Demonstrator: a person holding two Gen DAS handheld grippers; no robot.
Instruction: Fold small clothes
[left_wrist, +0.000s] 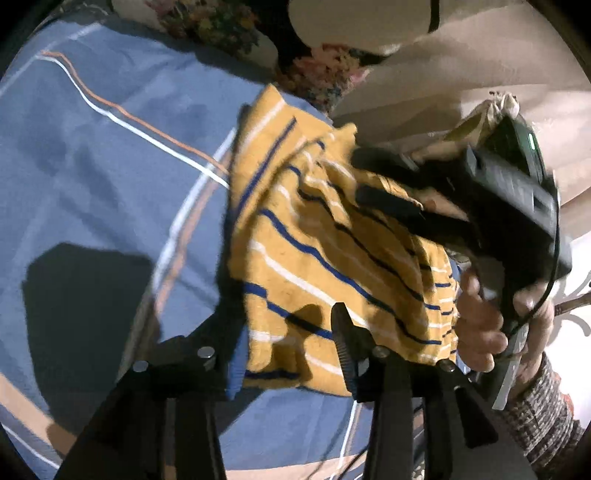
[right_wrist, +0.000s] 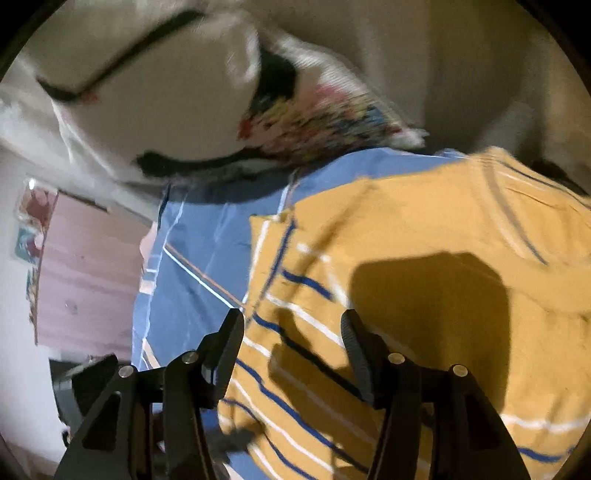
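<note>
A small mustard-yellow garment with blue and white stripes (left_wrist: 314, 251) lies crumpled and partly folded on a blue bedsheet (left_wrist: 110, 166). My left gripper (left_wrist: 284, 325) is open just above the garment's near edge. The right gripper (left_wrist: 376, 177) shows in the left wrist view, held in a hand, its fingers wide apart over the garment's far right side. In the right wrist view the right gripper (right_wrist: 291, 328) is open above the garment (right_wrist: 424, 295), near its left edge. Neither holds the cloth.
Floral pillows (left_wrist: 221, 26) and a white pillow (right_wrist: 155, 92) lie at the head of the bed. A beige wall (left_wrist: 461, 66) stands behind. The bedsheet (right_wrist: 207, 240) has white and orange lines. A pink surface (right_wrist: 85, 277) lies beyond the bed's edge.
</note>
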